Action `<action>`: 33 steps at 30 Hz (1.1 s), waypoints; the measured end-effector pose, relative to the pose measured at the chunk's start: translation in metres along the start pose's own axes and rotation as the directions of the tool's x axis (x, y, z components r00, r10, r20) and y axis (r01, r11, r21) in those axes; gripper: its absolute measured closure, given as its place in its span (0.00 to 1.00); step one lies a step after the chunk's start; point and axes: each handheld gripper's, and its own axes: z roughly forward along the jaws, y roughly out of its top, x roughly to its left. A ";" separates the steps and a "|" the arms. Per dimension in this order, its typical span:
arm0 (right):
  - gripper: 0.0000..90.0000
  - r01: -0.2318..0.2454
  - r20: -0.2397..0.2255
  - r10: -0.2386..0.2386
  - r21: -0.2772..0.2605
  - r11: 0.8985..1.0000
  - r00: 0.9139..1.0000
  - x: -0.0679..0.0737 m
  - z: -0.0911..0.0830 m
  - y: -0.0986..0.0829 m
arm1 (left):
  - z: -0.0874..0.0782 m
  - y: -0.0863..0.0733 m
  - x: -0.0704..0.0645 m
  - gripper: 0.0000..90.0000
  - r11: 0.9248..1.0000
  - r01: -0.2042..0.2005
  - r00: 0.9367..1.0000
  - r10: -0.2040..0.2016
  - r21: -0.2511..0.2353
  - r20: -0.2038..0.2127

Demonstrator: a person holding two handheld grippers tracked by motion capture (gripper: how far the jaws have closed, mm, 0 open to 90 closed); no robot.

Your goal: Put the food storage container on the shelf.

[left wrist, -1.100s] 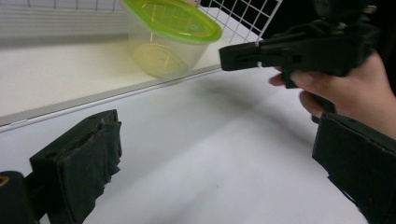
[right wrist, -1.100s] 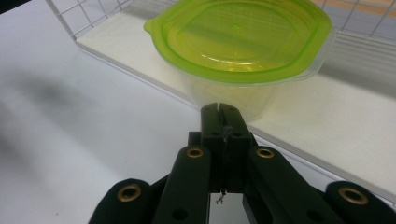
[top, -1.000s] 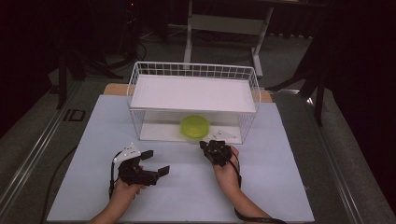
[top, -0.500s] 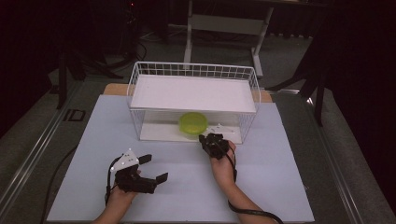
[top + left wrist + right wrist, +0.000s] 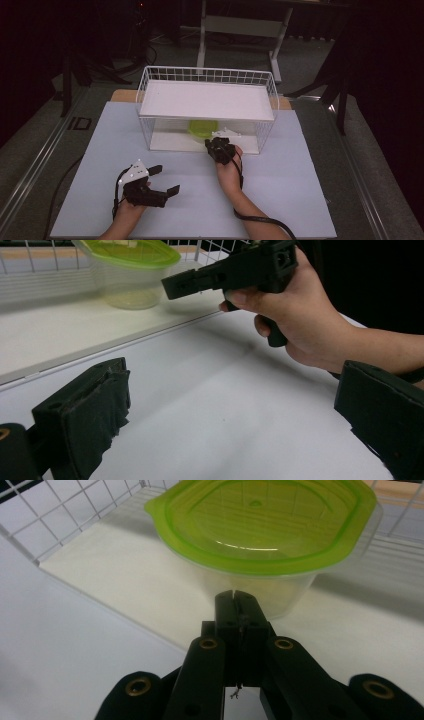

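The right gripper (image 5: 236,596) has its jaws pressed together on nothing, their tips just short of the clear plastic container (image 5: 250,587) directly ahead. That container wears a green lid (image 5: 262,522), closed on top, and something pale yellowish shows through its wall low down; what it is cannot be told. It stands on the lower white shelf (image 5: 170,141) of the white wire basket (image 5: 207,76). The left gripper (image 5: 162,180) rests well back on the table (image 5: 300,175), jaws spread wide and empty.
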 end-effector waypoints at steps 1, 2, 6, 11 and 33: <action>1.00 -0.001 0.002 0.001 0.000 1.000 1.000 0.001 0.001 0.001 | 0.000 0.000 0.000 0.03 1.000 -0.001 1.000 0.001 -0.002 -0.001; 1.00 0.007 0.003 -0.007 0.000 1.000 1.000 0.001 0.002 0.002 | -0.001 0.000 0.000 0.03 1.000 -0.005 1.000 0.005 -0.006 -0.004; 1.00 0.000 0.005 0.000 0.000 1.000 1.000 0.002 0.007 0.004 | -0.002 0.001 -0.003 0.03 1.000 -0.016 1.000 0.016 -0.015 -0.005; 0.99 -0.007 0.017 0.007 0.004 1.000 1.000 -0.001 0.011 0.005 | -0.002 0.002 -0.007 0.03 0.999 -0.039 0.999 0.040 -0.017 0.010; 0.68 0.072 -0.046 -0.073 -0.017 0.997 0.996 0.002 -0.069 -0.017 | -0.002 0.005 -0.012 0.03 0.999 -0.041 0.999 0.042 -0.019 0.024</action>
